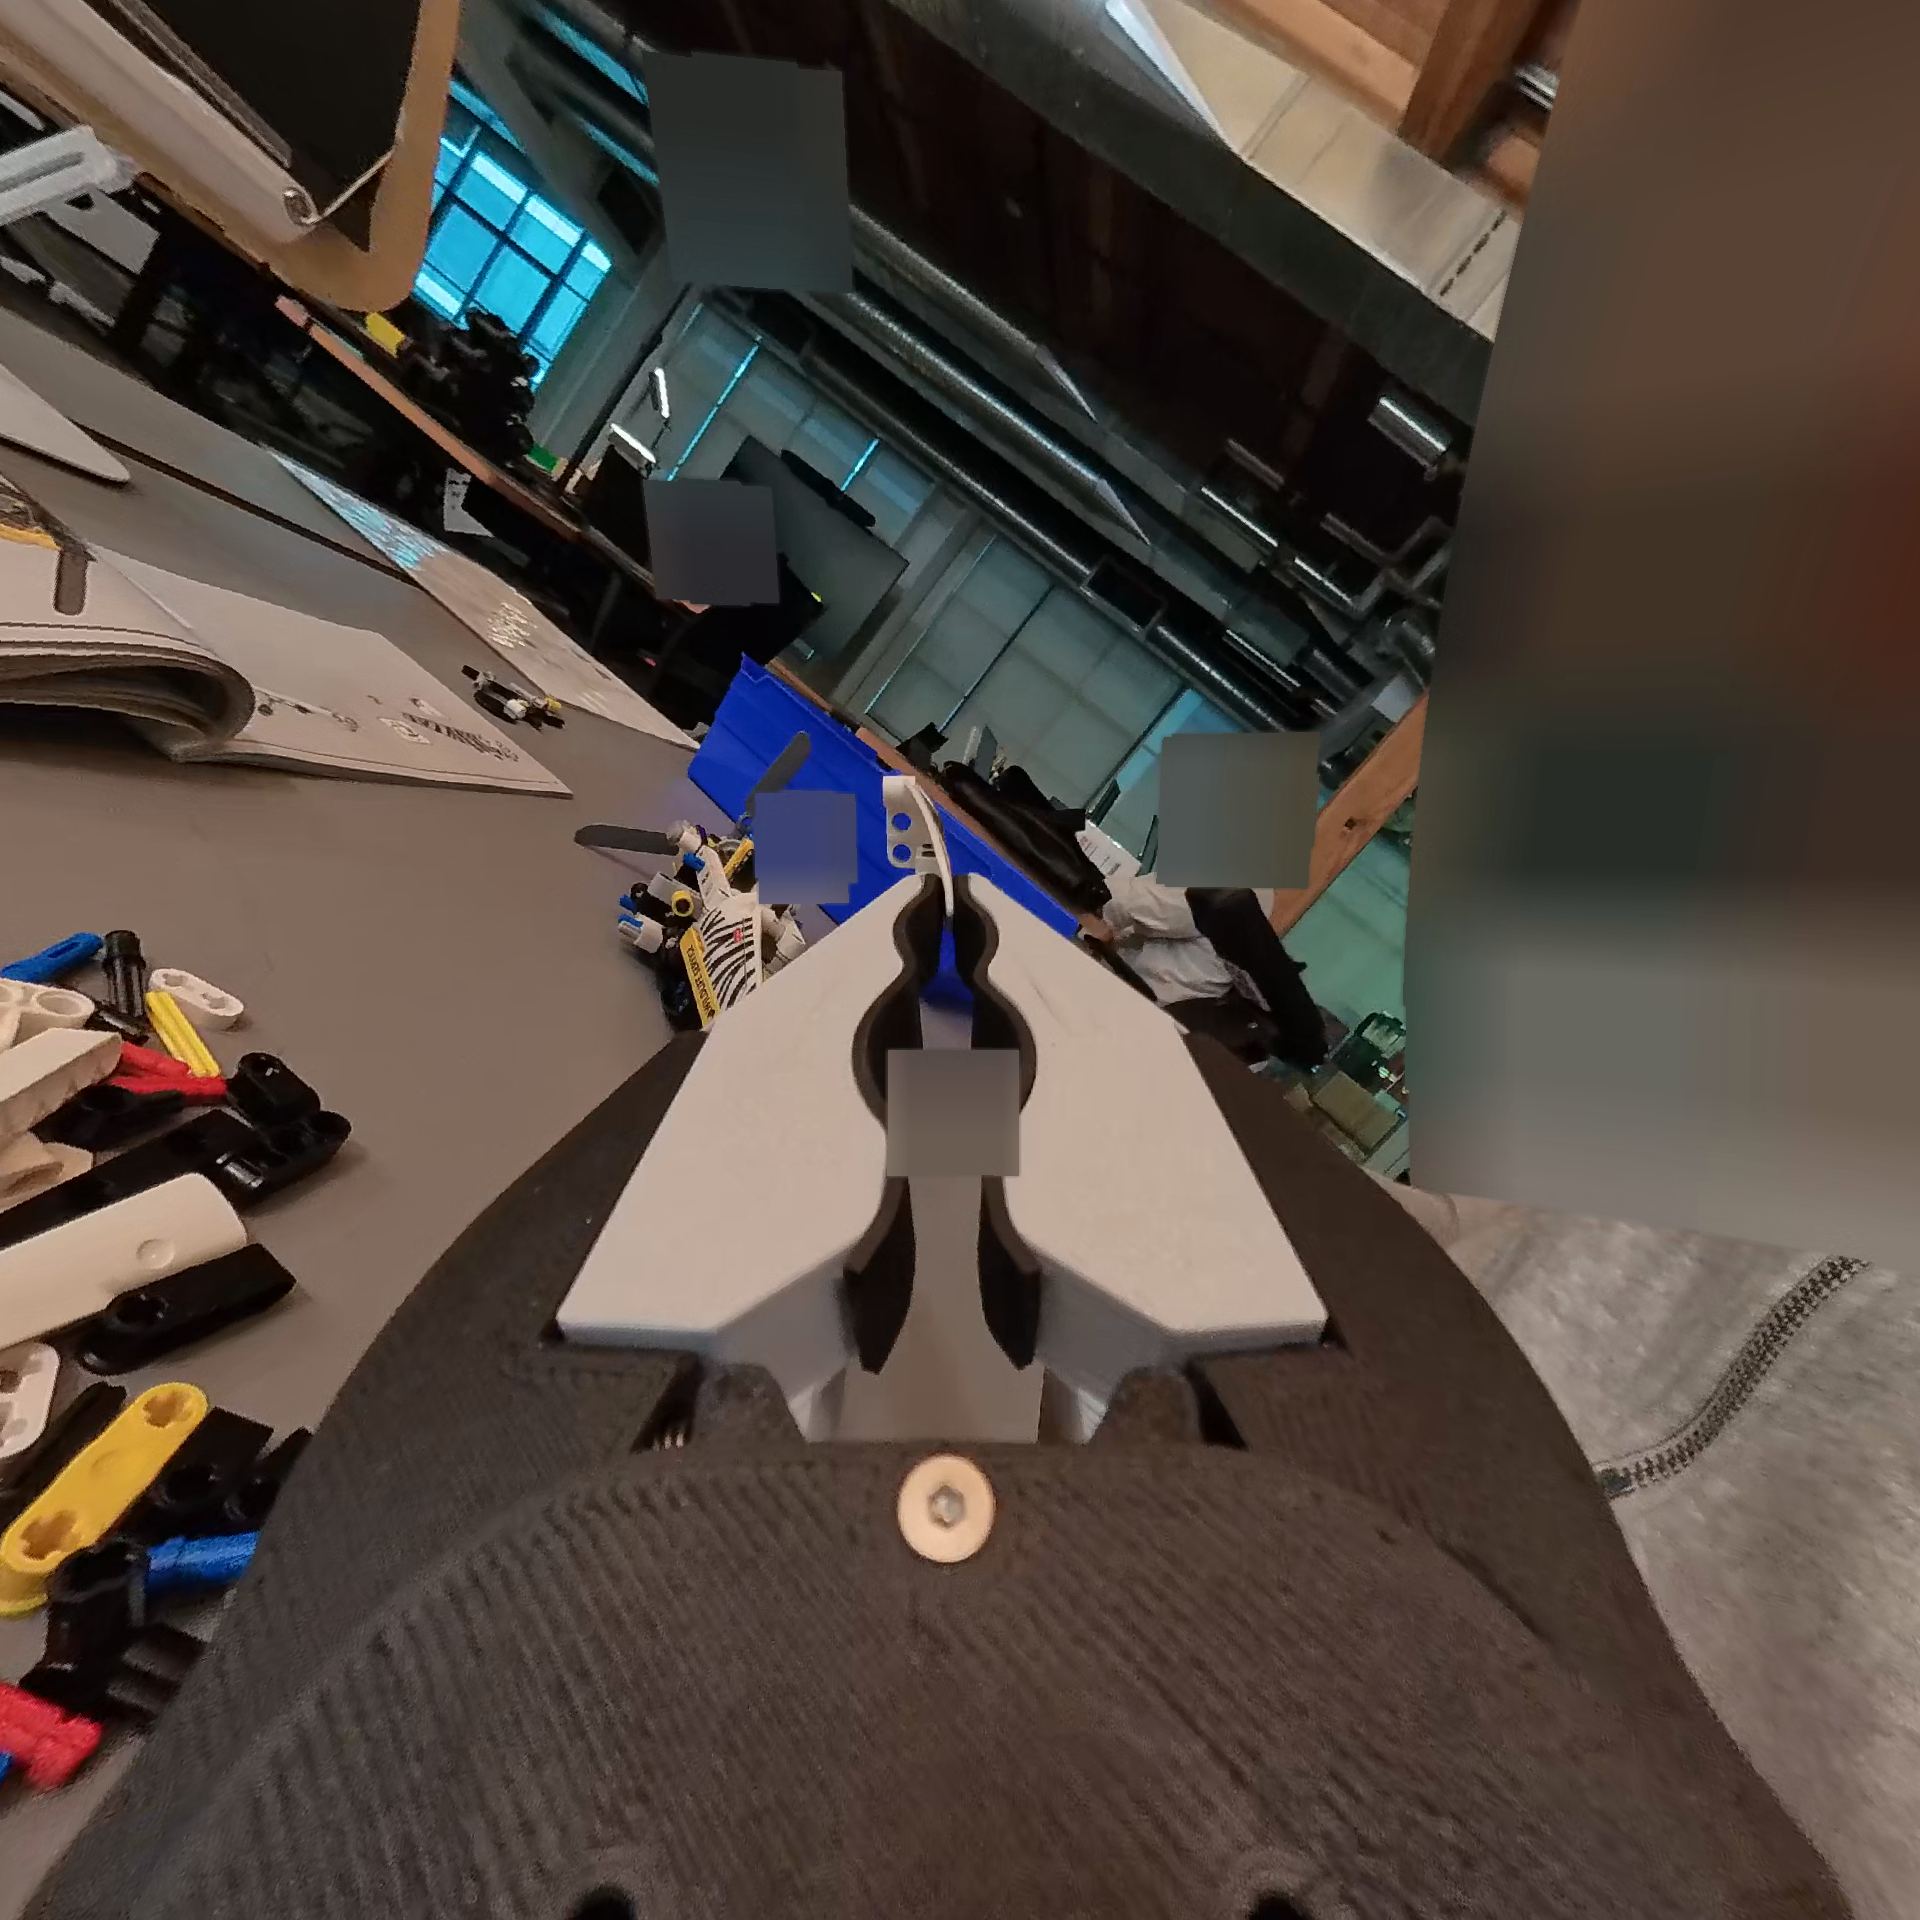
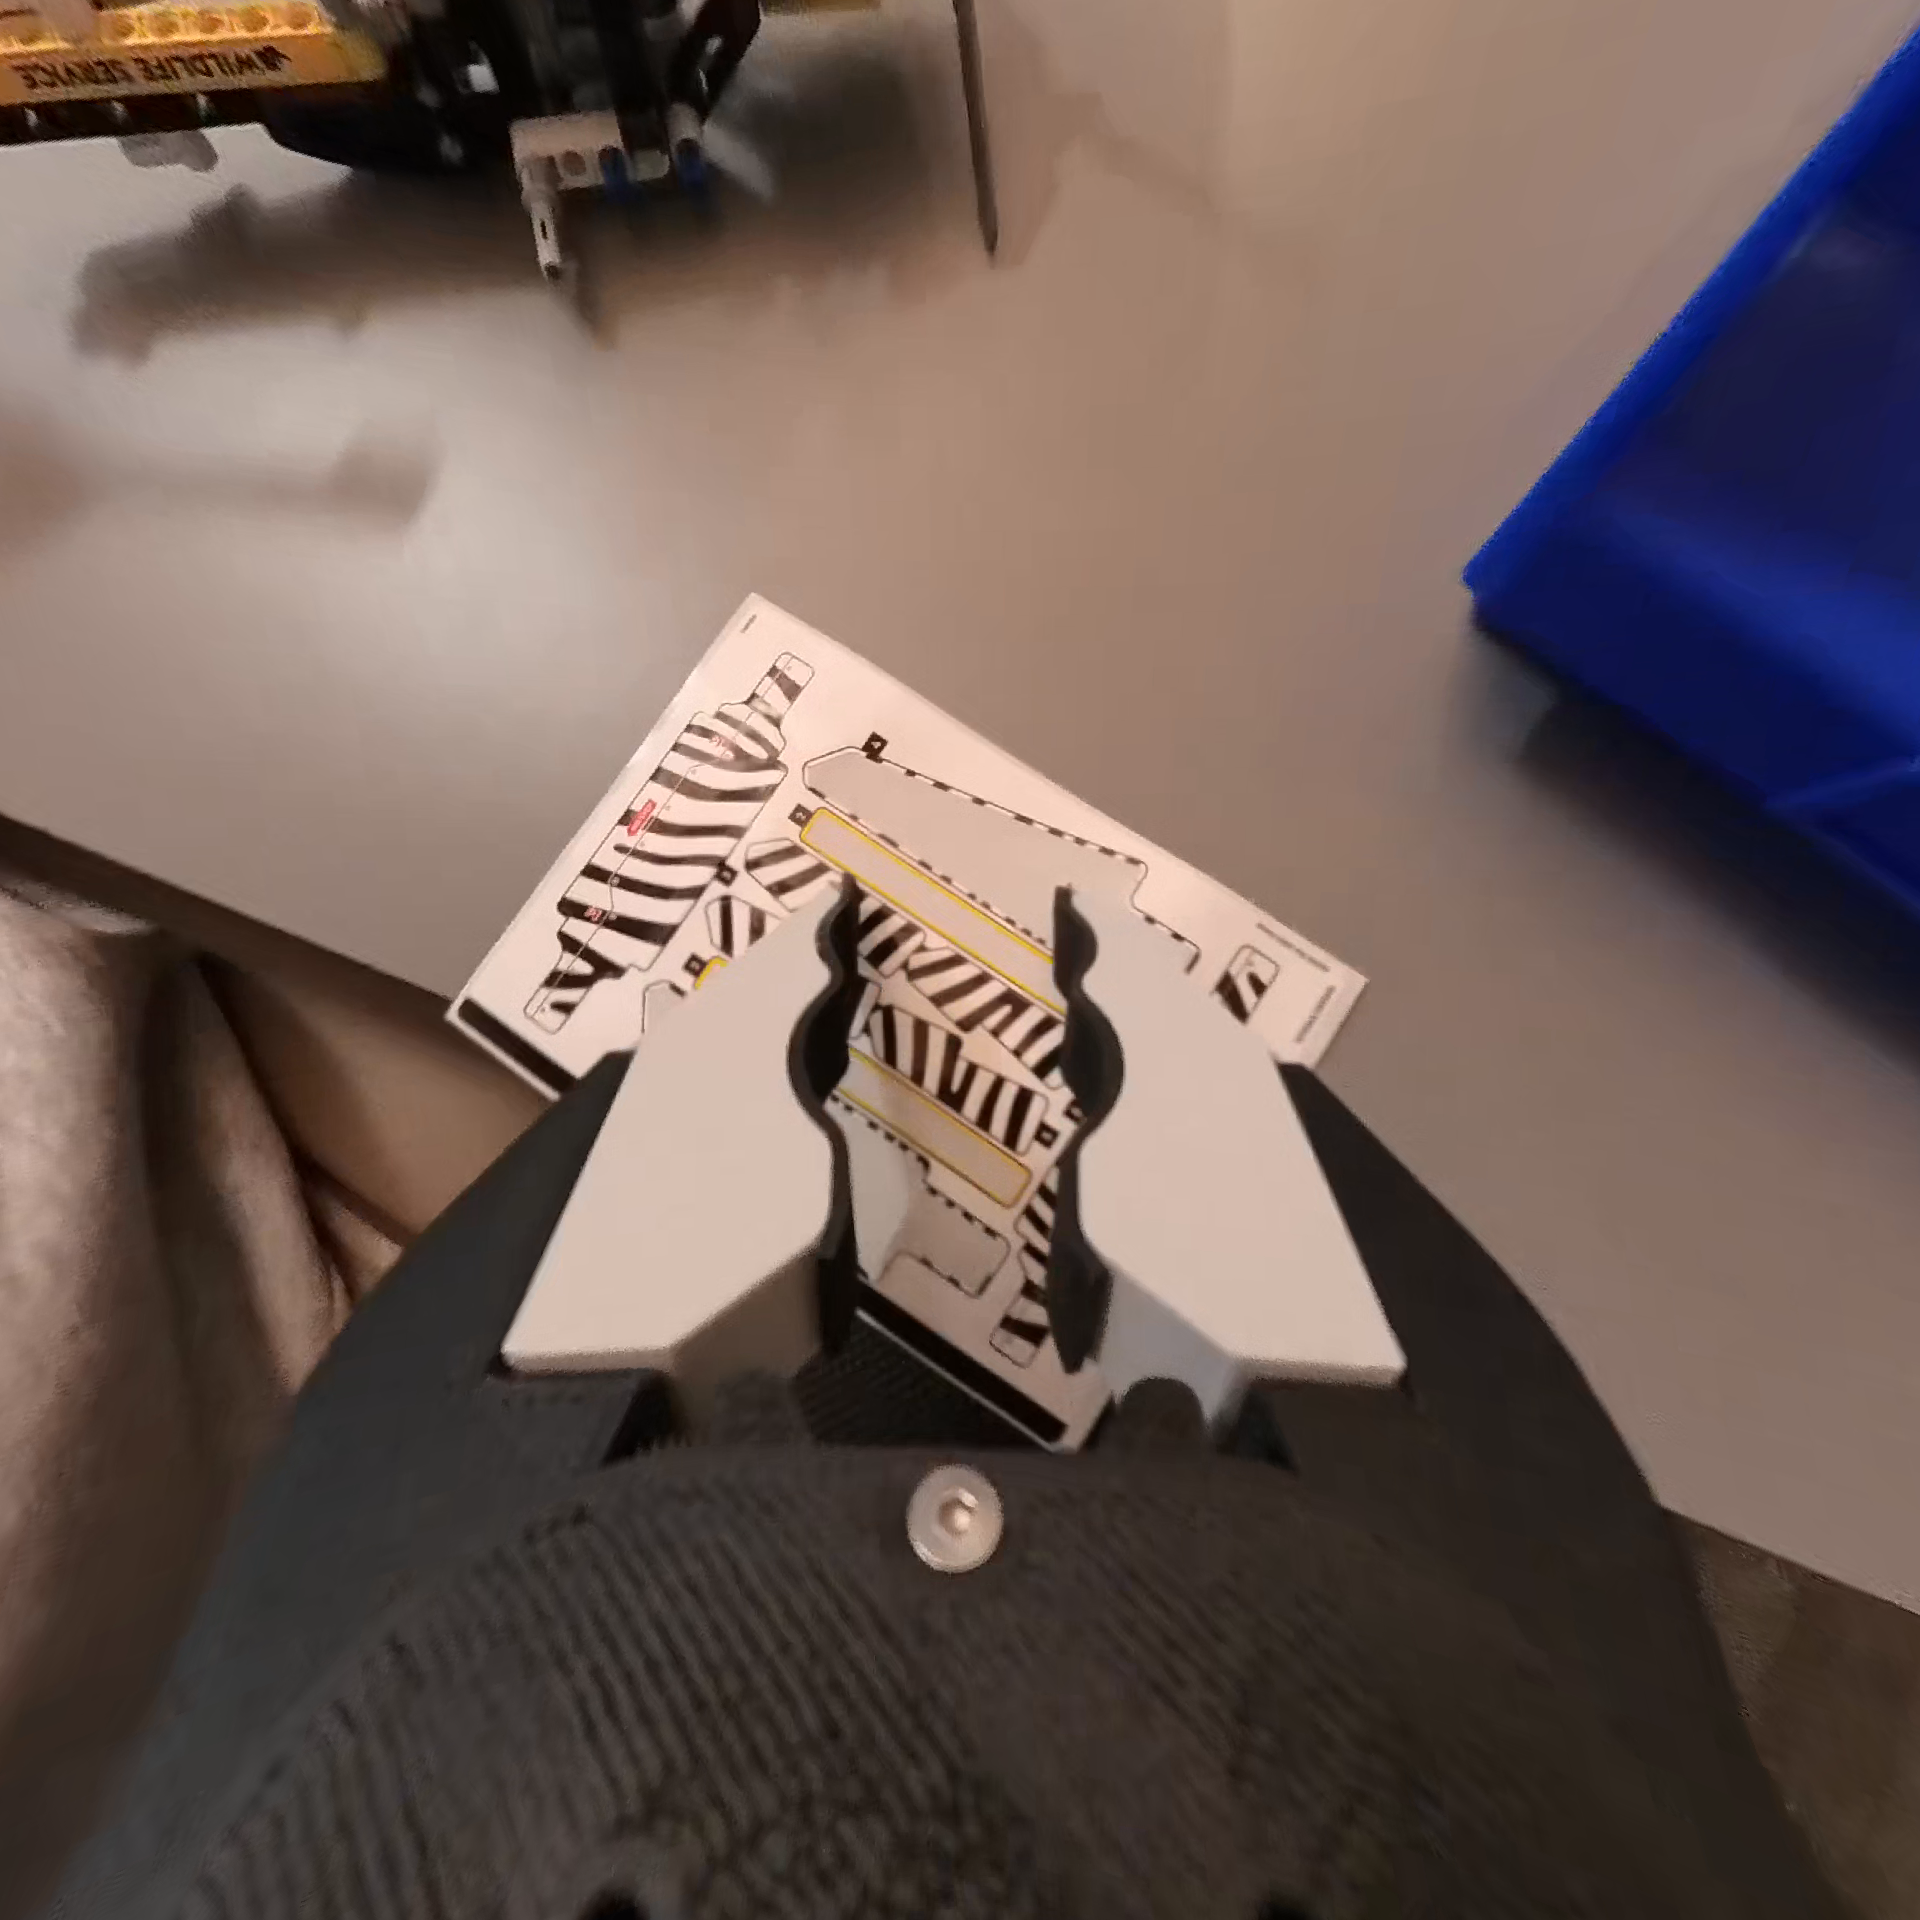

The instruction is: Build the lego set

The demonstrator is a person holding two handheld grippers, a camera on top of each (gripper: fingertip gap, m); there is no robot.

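My left gripper [image 1: 940,883] is shut on a small white lego piece [image 1: 906,826] with two holes, held up off the table at the fingertips. The part-built model [image 1: 717,935], with zebra stripes and a yellow bar, stands on the grey table just left of those tips. It also shows blurred at the top left of the right wrist view [image 2: 416,83]. My right gripper [image 2: 956,914] is open and hovers over a white sticker sheet [image 2: 707,821] with zebra stripes, which lies at the table's near edge. The sheet shows between the jaws.
Loose lego pieces [image 1: 135,1143] in black, white, yellow, red and blue lie at the left. An open instruction booklet [image 1: 260,686] lies behind them. A blue bin [image 2: 1714,520] stands at the right, also behind the model [image 1: 831,769]. A grey sleeve [image 1: 1714,1455] is at lower right. My hands' fingertips stand some 30 cm from each other.
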